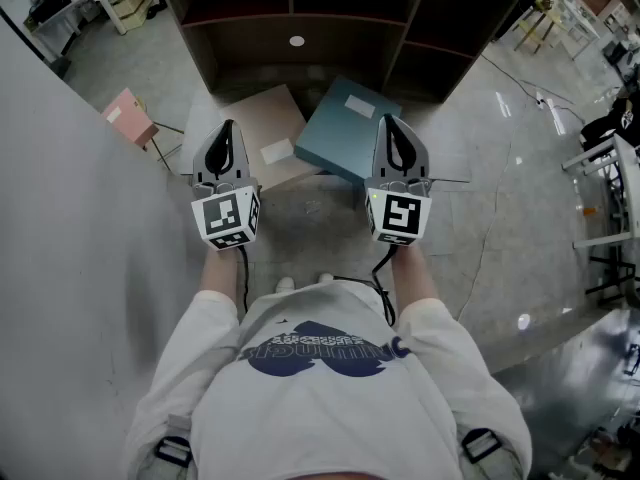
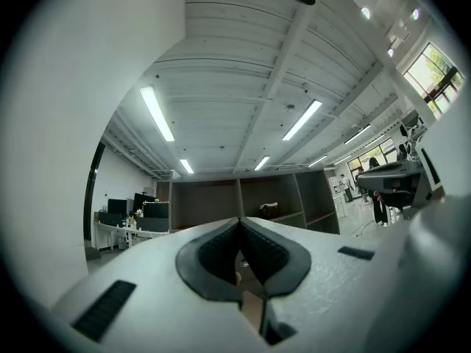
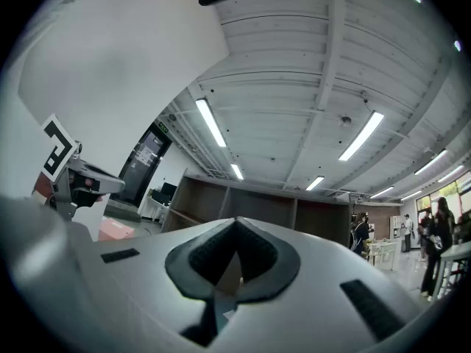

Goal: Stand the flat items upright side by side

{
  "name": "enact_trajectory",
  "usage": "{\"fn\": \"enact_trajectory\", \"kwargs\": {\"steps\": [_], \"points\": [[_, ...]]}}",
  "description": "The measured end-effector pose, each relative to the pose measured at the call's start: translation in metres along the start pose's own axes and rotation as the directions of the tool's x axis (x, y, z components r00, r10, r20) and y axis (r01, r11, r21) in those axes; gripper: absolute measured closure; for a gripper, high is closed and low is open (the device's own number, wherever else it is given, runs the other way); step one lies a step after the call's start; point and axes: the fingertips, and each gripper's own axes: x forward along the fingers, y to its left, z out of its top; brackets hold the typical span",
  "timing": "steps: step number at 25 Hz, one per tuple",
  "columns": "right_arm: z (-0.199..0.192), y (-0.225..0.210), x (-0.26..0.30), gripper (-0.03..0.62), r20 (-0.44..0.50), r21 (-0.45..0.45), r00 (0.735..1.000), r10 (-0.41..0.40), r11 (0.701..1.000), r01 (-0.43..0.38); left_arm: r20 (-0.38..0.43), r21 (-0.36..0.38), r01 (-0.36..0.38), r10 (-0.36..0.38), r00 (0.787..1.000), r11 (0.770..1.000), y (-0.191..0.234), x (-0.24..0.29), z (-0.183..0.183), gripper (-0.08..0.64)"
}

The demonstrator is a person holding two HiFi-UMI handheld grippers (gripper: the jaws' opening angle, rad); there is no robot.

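Note:
Two flat boxes lie on the floor in front of a dark wooden shelf unit (image 1: 330, 38): a beige one (image 1: 268, 128) on the left and a teal one (image 1: 345, 128) with a white label on the right, its edge over the beige one. My left gripper (image 1: 228, 128) hovers over the beige box, jaws shut with nothing in them. My right gripper (image 1: 388, 123) hovers over the teal box's right side, also shut and holding nothing. In both gripper views the jaws (image 2: 239, 223) (image 3: 235, 223) meet at the tips, and the shelf unit (image 2: 243, 204) (image 3: 250, 208) stands ahead.
A small pink box (image 1: 128, 116) stands on the floor at the left, beside a large white wall panel (image 1: 70, 228). A cable (image 1: 520, 88) runs across the floor at the right. White frames (image 1: 610, 198) stand at the right edge. People stand far off (image 3: 434, 234).

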Motion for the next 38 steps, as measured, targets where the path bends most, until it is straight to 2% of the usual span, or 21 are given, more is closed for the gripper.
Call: {"fn": "enact_trajectory", "kwargs": {"steps": [15, 19, 21, 24, 25, 26, 27, 30, 32, 34, 38], "points": [[-0.001, 0.004, -0.015, 0.594, -0.02, -0.041, 1.0, 0.017, 0.999, -0.017, -0.019, -0.009, -0.006, 0.006, 1.0, 1.0, -0.001, -0.012, -0.004, 0.552], [-0.002, -0.01, -0.017, 0.594, -0.007, 0.048, 1.0, 0.012, 0.999, -0.011, -0.054, -0.012, 0.035, -0.036, 0.998, 0.999, -0.003, -0.009, -0.008, 0.552], [-0.002, -0.024, -0.021, 0.592, 0.001, 0.134, 1.0, -0.006, 0.991, 0.006, -0.087, -0.038, 0.07, -0.073, 0.994, 0.997, -0.001, -0.005, -0.009, 0.552], [-0.007, -0.049, -0.028, 0.592, -0.02, 0.219, 0.999, -0.038, 0.975, 0.042, -0.119, -0.085, 0.074, -0.084, 0.989, 0.994, 0.008, -0.002, -0.006, 0.551], [-0.01, -0.054, -0.03, 0.524, -0.033, 0.24, 0.999, -0.029, 0.97, 0.036, -0.127, -0.092, 0.073, -0.084, 0.988, 0.993, 0.011, -0.001, -0.007, 0.551], [-0.015, -0.059, -0.031, 0.424, -0.048, 0.257, 0.999, -0.017, 0.966, 0.029, -0.134, -0.094, 0.072, -0.084, 0.987, 0.993, 0.013, 0.0, -0.008, 0.548], [-0.019, -0.063, -0.033, 0.402, -0.062, 0.271, 0.998, -0.007, 0.962, 0.023, -0.14, -0.092, 0.07, -0.083, 0.987, 0.993, 0.014, 0.001, -0.01, 0.537], [-0.033, -0.074, -0.04, 0.327, -0.103, 0.297, 0.995, 0.001, 0.954, 0.029, -0.167, -0.089, 0.074, -0.088, 0.982, 0.993, 0.014, 0.001, -0.019, 0.429], [-0.043, -0.08, -0.044, 0.291, -0.13, 0.319, 0.991, 0.012, 0.947, 0.031, -0.191, -0.092, 0.085, -0.101, 0.976, 0.992, 0.009, 0.002, -0.027, 0.374], [-0.053, -0.085, -0.047, 0.267, -0.154, 0.342, 0.988, 0.027, 0.939, 0.028, -0.217, -0.094, 0.106, -0.124, 0.968, 0.99, 0.0, 0.004, -0.035, 0.35], [-0.073, -0.095, -0.055, 0.253, -0.202, 0.37, 0.978, 0.044, 0.928, 0.035, -0.271, -0.104, 0.156, -0.179, 0.946, 0.982, -0.021, 0.011, -0.051, 0.331]]}}
